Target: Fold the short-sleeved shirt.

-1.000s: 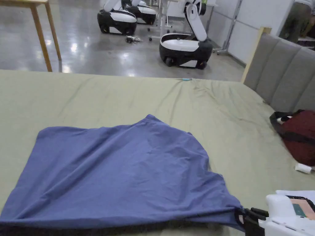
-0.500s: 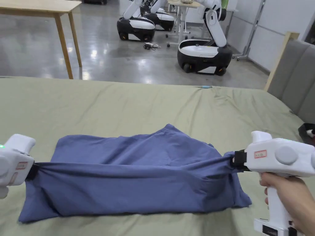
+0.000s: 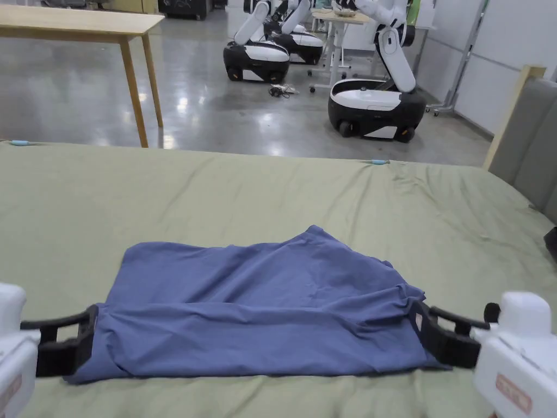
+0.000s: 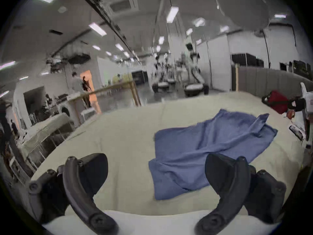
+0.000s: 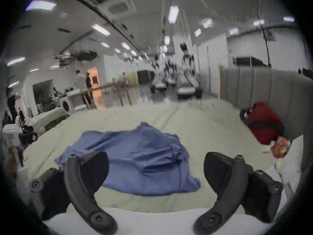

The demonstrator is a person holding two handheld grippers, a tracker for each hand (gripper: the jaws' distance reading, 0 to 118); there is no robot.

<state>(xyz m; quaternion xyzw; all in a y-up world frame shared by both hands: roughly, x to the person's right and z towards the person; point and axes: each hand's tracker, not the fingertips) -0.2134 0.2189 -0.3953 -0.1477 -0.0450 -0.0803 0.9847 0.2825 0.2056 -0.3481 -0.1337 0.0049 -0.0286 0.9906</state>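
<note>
A big bed with a green sheet takes up most of the head view. At its right side stands a gray padded headboard. Past the bed is a shiny floor with a wooden table and white and black robots.

The blue shirt lies on the bed, near the front edge, folded over once into a wide, wrinkled shape. Nothing is lifting it.

A red bag leans by the headboard. What is inside it cannot be seen. Just beside it lies a small orange packet.

The left gripper sits at the shirt's left end. In its own view its jaws are spread wide, with the sheet and a bit of shirt between them, and they pinch nothing. The right gripper sits at the shirt's right end. Its jaws are spread wide too, and the shirt lies loose between them.
</note>
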